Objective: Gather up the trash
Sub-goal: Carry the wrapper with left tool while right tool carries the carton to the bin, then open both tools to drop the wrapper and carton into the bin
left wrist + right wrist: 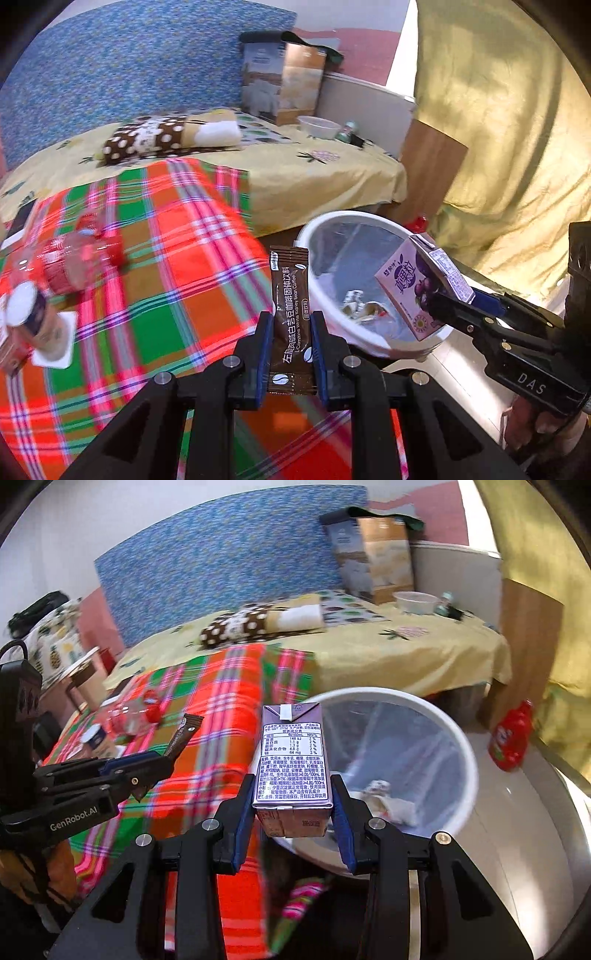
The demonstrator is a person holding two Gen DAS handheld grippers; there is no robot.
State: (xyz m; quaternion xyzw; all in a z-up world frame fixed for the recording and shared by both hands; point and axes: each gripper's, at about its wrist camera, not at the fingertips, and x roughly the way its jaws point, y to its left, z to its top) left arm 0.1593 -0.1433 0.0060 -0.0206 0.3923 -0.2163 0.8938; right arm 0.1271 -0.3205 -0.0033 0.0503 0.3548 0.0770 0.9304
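My left gripper (291,321) is shut on a brown coffee sachet (290,280), which stands upright between the blue pads. It hangs at the edge of the plaid-covered table (166,258), just left of a white trash bin (321,229). The bin has a clear liner and some crumpled wrappers inside. My right gripper (293,801) is shut on a purple drink carton (291,753), held over the near rim of the bin (465,738). The left wrist view shows that carton (410,284) above the bin's right side. In the right wrist view the left gripper (162,760) holds the sachet (184,731) on the left.
On the plaid cloth lie a clear bottle with a red label (74,258) and a small cup (26,314). Behind it is a bed with a yellow sheet (314,173), a bowl (317,125) and a box (280,81). A red bottle (511,734) stands on the floor right of the bin.
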